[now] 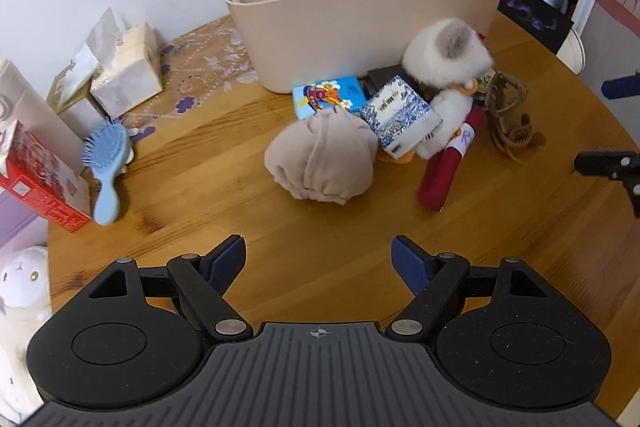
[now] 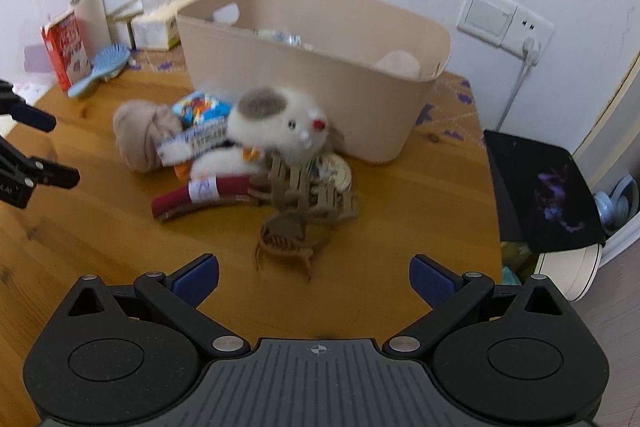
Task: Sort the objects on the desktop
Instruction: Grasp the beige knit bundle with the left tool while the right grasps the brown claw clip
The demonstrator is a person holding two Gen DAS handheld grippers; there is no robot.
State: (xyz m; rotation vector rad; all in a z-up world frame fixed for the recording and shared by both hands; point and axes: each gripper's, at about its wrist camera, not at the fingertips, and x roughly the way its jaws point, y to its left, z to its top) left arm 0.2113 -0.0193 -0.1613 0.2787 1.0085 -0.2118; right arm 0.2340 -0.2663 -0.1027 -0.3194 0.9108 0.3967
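Two grippers, both empty, above a round wooden table (image 1: 192, 163).

Left gripper (image 1: 319, 259): jaws spread wide, nothing between them, bare wood beneath. Right gripper (image 2: 314, 277): jaws likewise apart, nothing held; brown claw hair clip (image 2: 286, 247) just beyond its tips.

Destination: beige bin (image 1: 360, 27), far centre against the wall, already holding a few items that are hard to make out.

Unsorted pile, near side of the bin:
- rolled beige cloth (image 1: 322, 159), nearest the left gripper
- blue illustrated box (image 1: 329, 95), touching the bin's foot
- blue-and-white patterned box (image 1: 400, 115), propped against the plush toy (image 1: 448, 55)
- dark red roll (image 1: 444, 171) with a white label
- round tin (image 2: 335, 169), partly hidden under the clips

Left margin, well apart from the pile: blue hairbrush (image 1: 105, 167), red carton (image 1: 40, 183), tissue packs (image 1: 124, 67).

Hazards, judged: pile items lean on one another, so lifting the plush or cloth could tip the patterned box or roll the red item away. Tangled clip prongs may drag a neighbour. Soft cloth may unroll under a shallow pinch.
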